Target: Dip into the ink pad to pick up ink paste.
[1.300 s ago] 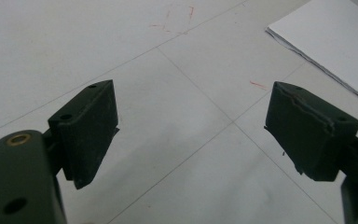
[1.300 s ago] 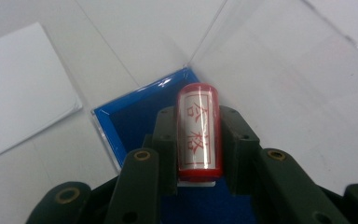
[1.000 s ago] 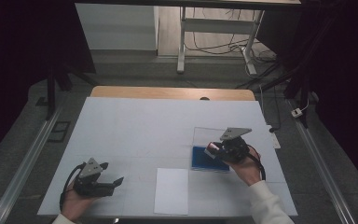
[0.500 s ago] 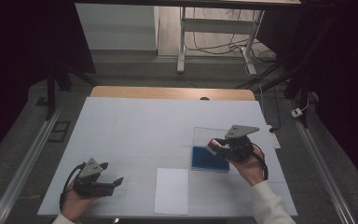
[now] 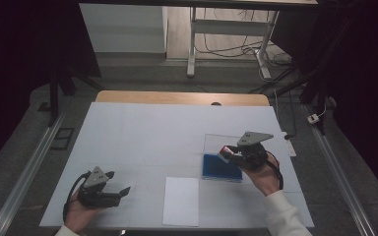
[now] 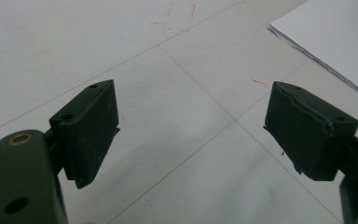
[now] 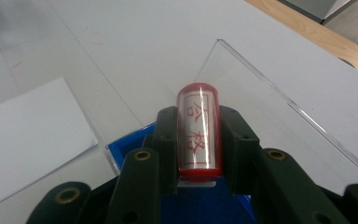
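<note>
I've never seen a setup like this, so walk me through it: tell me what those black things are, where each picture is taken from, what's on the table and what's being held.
There is no robot here. A person sits at a white table and holds a hand-operated two-jaw gripper in each hand.

The high view looks down from above the person's side. The other two pictures come from small cameras riding on the grippers, looking along their black jaws.

The left gripper rests near the table's front left corner. In its own view the jaws stand wide apart with nothing between them.

The right gripper is shut on a red stamp with a clear window showing red characters. It is over a blue tray, likely an ink pad, whose clear lid stands open behind it.

A white sheet of paper lies at the front middle of the table.
</note>
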{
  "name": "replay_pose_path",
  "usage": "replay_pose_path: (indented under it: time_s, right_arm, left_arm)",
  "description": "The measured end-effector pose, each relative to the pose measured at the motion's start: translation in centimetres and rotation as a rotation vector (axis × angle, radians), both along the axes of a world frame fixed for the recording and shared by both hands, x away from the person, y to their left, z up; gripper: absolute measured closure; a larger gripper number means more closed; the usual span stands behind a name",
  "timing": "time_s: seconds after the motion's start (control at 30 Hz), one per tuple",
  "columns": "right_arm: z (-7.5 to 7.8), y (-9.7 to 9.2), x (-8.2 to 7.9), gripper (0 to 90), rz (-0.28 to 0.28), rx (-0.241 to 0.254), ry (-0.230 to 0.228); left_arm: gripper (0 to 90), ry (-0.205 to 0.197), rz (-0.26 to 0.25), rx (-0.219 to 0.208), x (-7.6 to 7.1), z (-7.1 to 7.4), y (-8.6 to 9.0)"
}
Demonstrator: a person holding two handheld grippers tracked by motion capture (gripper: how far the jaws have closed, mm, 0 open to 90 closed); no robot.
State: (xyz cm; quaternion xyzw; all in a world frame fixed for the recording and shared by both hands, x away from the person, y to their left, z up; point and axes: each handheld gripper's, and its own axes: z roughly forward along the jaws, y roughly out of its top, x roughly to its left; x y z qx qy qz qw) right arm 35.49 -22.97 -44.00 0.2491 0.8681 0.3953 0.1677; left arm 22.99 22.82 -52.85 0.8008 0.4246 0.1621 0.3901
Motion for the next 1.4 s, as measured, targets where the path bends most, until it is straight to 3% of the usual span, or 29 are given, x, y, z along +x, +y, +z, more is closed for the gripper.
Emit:
replay_pose_path:
  time_s: [0.4, 1.4]
  right_arm:
    - [-0.8, 1.1, 0.2, 70.0, 0.010, -0.097, 0.015]
    - [-2.4, 1.9, 0.8, 70.0, -0.007, -0.182, 0.062]
  left_arm:
    - [17.8, 0.001, -0.001, 0.002, 0.0, -0.1, -0.1]
    - [18.1, 0.003, -0.007, 0.007, 0.0, -0.1, -0.1]
